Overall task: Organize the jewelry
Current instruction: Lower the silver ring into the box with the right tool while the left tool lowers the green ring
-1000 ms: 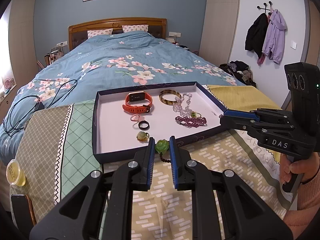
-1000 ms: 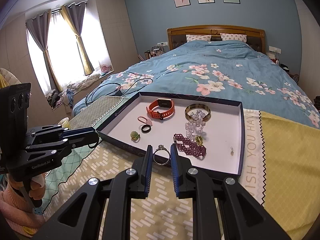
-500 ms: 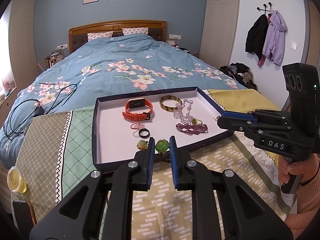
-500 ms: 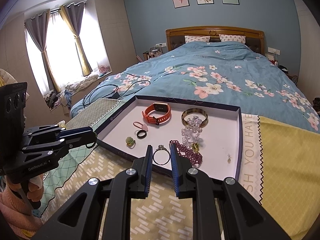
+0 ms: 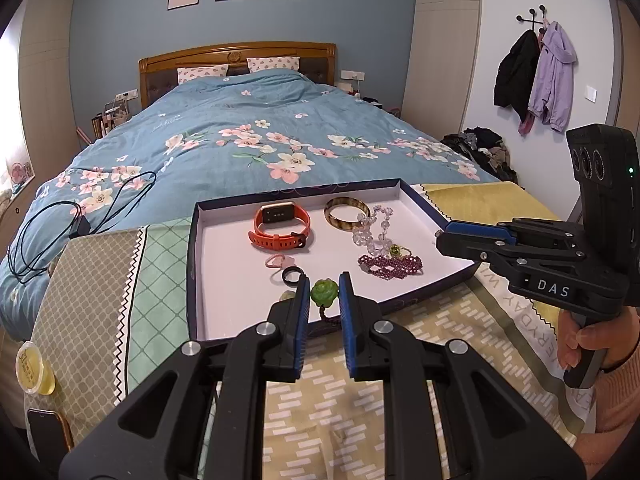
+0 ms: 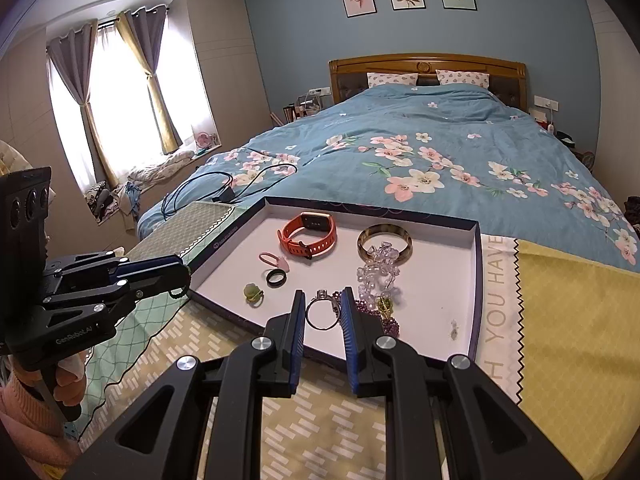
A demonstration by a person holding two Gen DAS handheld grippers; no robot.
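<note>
Blue wall (image 6: 280, 32) behind a wooden headboard (image 6: 426, 65); curtained window (image 6: 116, 96) bright; coats (image 5: 534, 76) hang right.

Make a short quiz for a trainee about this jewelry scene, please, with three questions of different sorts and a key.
1. True or false: the left tool holds a green flower pendant.
2. What does the right tool hold? A) a silver ring with a stone B) a pink hair clip C) a gold coin
3. Name the orange thing that lies in the tray beside the amber bangle.

Key:
1. True; its pads press on both sides of the pendant.
2. A, the silver ring.
3. The orange watch.
</note>
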